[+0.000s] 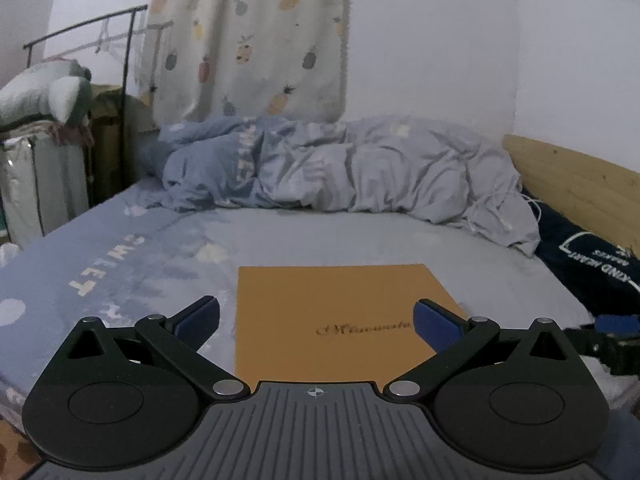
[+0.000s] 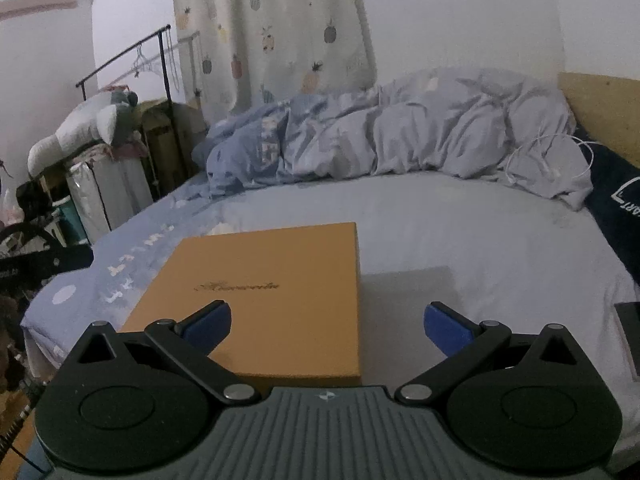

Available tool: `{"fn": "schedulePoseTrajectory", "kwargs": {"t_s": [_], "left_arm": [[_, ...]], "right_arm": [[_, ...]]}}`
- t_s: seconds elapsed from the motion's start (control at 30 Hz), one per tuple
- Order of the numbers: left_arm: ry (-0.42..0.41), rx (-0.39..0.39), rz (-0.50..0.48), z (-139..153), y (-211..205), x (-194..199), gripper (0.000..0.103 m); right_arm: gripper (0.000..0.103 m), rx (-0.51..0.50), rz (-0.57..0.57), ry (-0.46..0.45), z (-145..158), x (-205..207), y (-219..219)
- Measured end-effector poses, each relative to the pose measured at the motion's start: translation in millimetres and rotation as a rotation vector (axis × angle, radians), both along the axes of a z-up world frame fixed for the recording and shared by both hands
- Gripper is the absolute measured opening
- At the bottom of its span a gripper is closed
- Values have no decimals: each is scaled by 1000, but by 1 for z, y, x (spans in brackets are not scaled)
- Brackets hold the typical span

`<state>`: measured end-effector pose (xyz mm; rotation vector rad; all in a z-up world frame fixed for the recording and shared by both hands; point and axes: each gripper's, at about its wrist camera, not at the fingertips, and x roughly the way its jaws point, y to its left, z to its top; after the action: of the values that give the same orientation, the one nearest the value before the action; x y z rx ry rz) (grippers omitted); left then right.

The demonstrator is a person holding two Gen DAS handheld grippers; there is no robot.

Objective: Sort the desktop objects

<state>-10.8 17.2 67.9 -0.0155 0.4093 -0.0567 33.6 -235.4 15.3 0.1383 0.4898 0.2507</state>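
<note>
- Looking along the left gripper [image 1: 316,320], its two blue fingertips stand wide apart and hold nothing — the jaws are open.
- Between and beyond them lies the orange box [image 1: 340,312], flat on the blue bedsheet [image 1: 120,272], with a dark script word on its lid.
- This left view alone shows the white word "SWEET" on the sheet, and at the right edge a small part of the other gripper near a dark pillow [image 1: 592,264].
- Behind, a crumpled blue duvet [image 1: 340,168] lies against the wall under a pineapple curtain [image 1: 248,40].
- From the right gripper [image 2: 328,322] — also open and empty — the box sits to the left, partly behind the left fingertip.
- Only the right view shows the box's right edge with its shadow on the sheet, a white cable [image 2: 548,152] on the duvet, and a dark flat object [image 2: 628,320] at the far right, too cut off to tell what it is.
</note>
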Motion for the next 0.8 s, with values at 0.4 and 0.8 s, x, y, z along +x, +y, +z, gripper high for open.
{"fn": "schedulePoseTrajectory", "kwargs": {"t_s": [0.4,0.8], "left_arm": [[5,37,-39,2,-11,-40,103],[10,73,-89,-9,-23,-63,103]], "right_arm": [[103,-16,-22,-59,0,-36,-4],[103,-33,-6,-58,-3,-47,2]]}}
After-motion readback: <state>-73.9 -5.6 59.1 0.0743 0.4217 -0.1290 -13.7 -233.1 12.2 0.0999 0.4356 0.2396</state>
